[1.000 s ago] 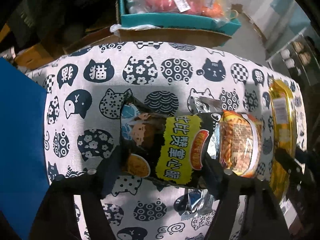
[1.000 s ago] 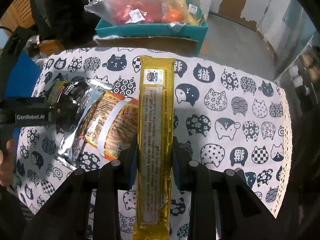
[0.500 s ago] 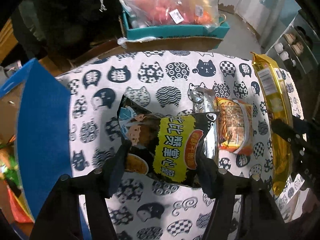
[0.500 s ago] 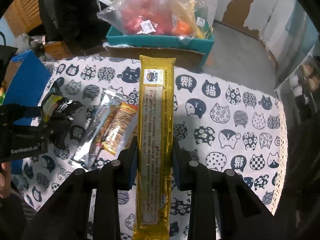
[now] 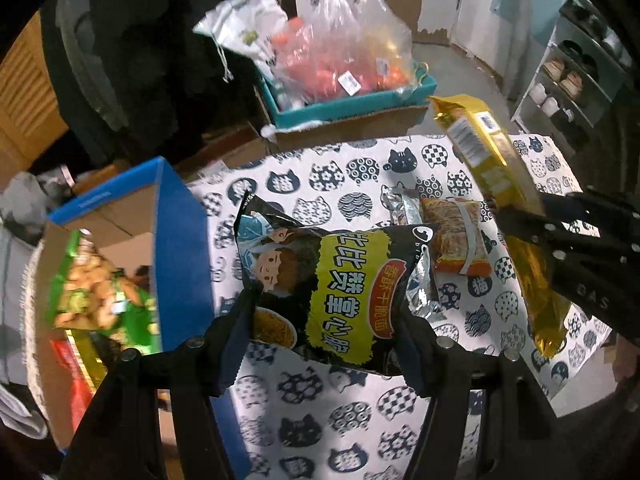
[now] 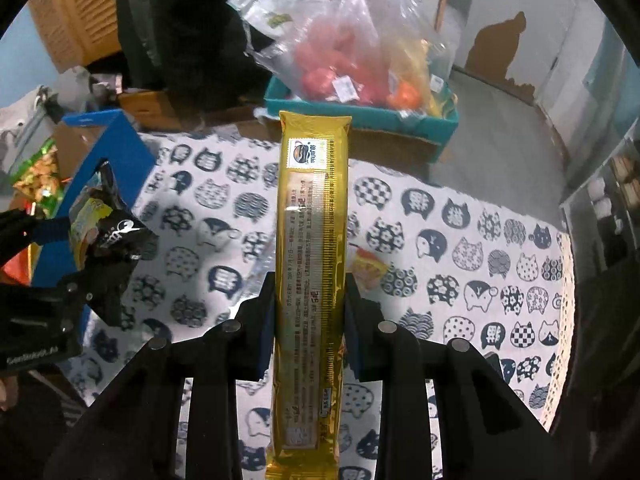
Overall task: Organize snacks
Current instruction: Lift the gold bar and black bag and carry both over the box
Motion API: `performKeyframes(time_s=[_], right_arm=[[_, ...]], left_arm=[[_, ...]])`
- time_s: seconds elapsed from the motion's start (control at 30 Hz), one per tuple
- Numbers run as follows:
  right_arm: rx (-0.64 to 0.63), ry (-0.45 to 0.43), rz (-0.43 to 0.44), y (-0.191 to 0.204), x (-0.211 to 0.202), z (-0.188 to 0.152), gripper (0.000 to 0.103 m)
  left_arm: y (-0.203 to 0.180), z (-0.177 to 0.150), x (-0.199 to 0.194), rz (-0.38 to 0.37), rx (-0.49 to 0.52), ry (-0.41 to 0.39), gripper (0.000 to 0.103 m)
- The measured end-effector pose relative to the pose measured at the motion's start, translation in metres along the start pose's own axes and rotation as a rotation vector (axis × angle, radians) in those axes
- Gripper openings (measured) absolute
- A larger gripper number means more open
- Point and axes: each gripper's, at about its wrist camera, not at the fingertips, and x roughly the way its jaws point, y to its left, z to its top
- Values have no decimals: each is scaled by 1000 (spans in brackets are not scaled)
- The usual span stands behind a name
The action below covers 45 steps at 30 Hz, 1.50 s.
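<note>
My left gripper (image 5: 326, 312) is shut on a black-and-yellow snack bag (image 5: 328, 284) and holds it up above the cat-print tablecloth (image 5: 320, 400). In the right wrist view that bag (image 6: 100, 224) hangs at the left, close to the blue box. My right gripper (image 6: 310, 300) is shut on a long gold biscuit pack (image 6: 312, 260), held lengthwise over the table; the same gold pack (image 5: 500, 188) shows at the right of the left wrist view. An orange-and-silver snack packet (image 5: 448, 236) lies flat on the cloth between the two grippers.
A blue cardboard box (image 5: 176, 240) stands at the table's left edge with green and red snack bags (image 5: 100, 296) inside. Behind the table a teal tray (image 5: 352, 108) holds a clear bag of fruit. A shelf unit (image 5: 572, 80) stands at the far right.
Both grippers rose off the cloth with their packs. The left one moved toward the blue box, whose inside now shows. The orange packet stayed on the table.
</note>
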Motion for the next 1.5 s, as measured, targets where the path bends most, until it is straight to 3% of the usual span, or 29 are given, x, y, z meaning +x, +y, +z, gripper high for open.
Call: performKeyframes(time_s=[0.8, 1.5], right_arm=[[-68, -57, 136, 100, -33, 46, 27], [-153, -47, 235, 203, -27, 78, 27]], left_arm=[[70, -37, -65, 89, -39, -127, 66], [170, -70, -80, 131, -225, -136, 66]])
